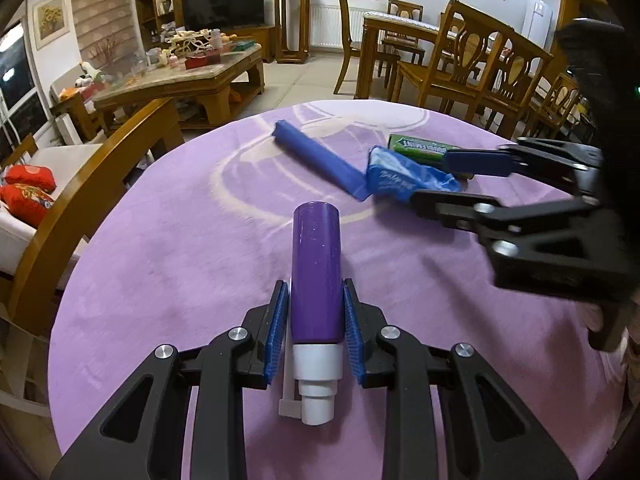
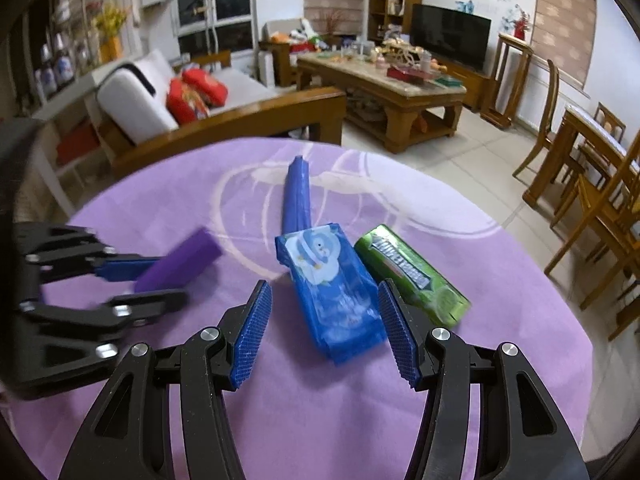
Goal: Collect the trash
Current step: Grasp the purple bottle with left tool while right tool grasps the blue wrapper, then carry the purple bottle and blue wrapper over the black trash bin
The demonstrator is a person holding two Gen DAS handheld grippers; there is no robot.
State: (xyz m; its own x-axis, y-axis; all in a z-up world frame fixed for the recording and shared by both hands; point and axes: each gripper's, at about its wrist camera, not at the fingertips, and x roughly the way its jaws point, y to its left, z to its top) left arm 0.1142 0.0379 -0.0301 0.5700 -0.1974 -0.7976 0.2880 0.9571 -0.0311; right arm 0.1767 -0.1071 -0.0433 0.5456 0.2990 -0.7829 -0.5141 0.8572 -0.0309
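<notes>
1. Left wrist view: the left gripper is closed on a purple bottle, its blue pads pressed to both sides of the body just above the white cap, which points back toward the camera. This detail of cap and nozzle shows only here; the right wrist view gives the bottle as a plain purple block at the left.
2. Right wrist view: the right gripper stands wide open, its jaws either side of the near end of a blue wipes packet (a cartoon penguin is printed on it). The right-hand pad seems to touch or nearly touch the packet's edge, though I cannot tell for certain; the left pad is clearly apart from it.
3. The penguin print is legible only in this view; from the left wrist the same packet looks like a crumpled blue wrapper.
4. A green gum pack lies just beside the packet on its right, touching or nearly so. In the left wrist view it sits at the far right, partly hidden behind the right gripper.
5. A dark blue roll stretches away from the packet's far end across the purple tablecloth.
</notes>
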